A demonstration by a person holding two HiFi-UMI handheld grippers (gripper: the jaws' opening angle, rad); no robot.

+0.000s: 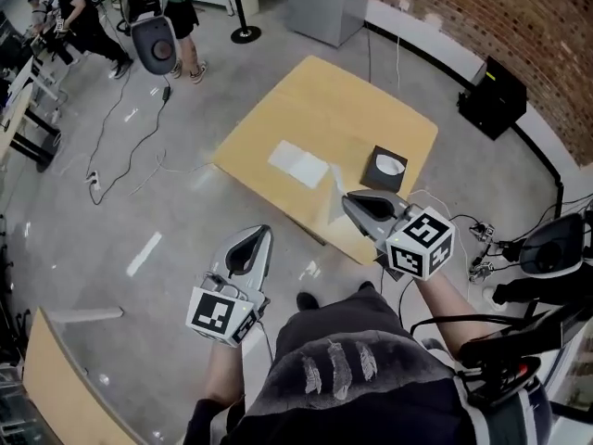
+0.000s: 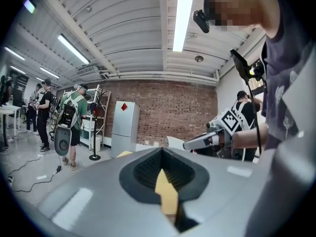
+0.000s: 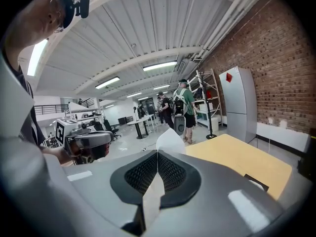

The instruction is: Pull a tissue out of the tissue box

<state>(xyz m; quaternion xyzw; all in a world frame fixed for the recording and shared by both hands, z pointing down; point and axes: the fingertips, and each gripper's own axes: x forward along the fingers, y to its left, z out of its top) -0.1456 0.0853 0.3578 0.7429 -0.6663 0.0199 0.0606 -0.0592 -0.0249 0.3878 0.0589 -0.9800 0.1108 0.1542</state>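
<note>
Glossy grey floor (image 1: pixel 185 109) strewn with cables, bounded by a red brick wall (image 1: pixel 482 7); people stand at the far end. Centre: a tan wooden tabletop (image 1: pixel 324 100), smooth, with rounded corners. On it sits a small dark square tissue box (image 1: pixel 374 171) with white paper showing in its oval opening, and near it two flat white sheets (image 1: pixel 298 163). The right gripper (image 1: pixel 346 198) is clamped on a thin white tissue (image 1: pixel 334 188), held over the tabletop's near edge beside the box. The left gripper (image 1: pixel 265 232) has its jaws together and is off the tabletop.
</note>
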